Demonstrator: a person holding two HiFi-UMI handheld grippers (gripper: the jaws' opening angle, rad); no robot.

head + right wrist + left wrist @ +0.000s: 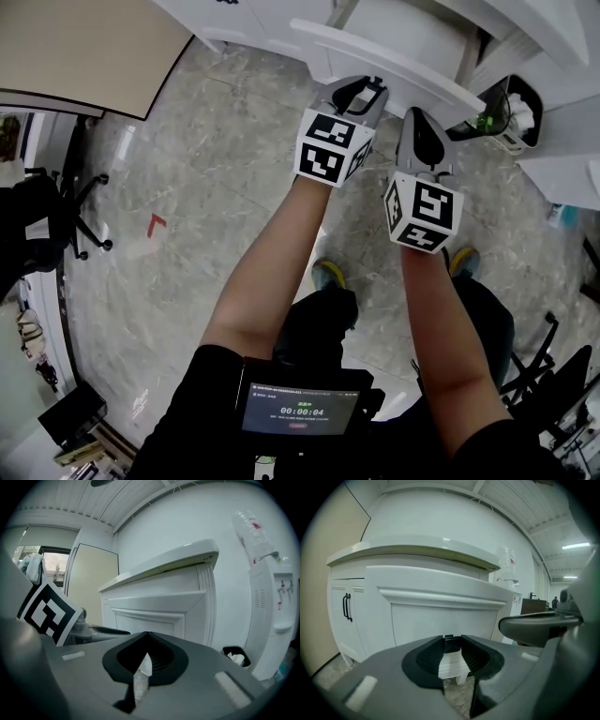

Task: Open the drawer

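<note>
A white cabinet point(394, 61) stands in front of me on the stone floor. Its drawer front point(440, 585), with a moulded lower edge, sits under the countertop and looks flush with the cabinet. A black door handle point(347, 606) shows at the left. My left gripper point(364, 92) points at the cabinet front, a short way off, jaws a little apart. A small dark piece point(449, 641) sits between its tips; what it is I cannot tell. My right gripper point(419, 131) hangs beside it, further back, shut and empty. The cabinet corner point(159, 602) fills the right gripper view.
A black bin point(518, 108) with white waste stands right of the cabinet, beside a water dispenser point(274, 616). An office chair point(75, 216) is at far left, with a red floor mark point(156, 223) near it. A screen device point(300, 411) hangs at the person's chest.
</note>
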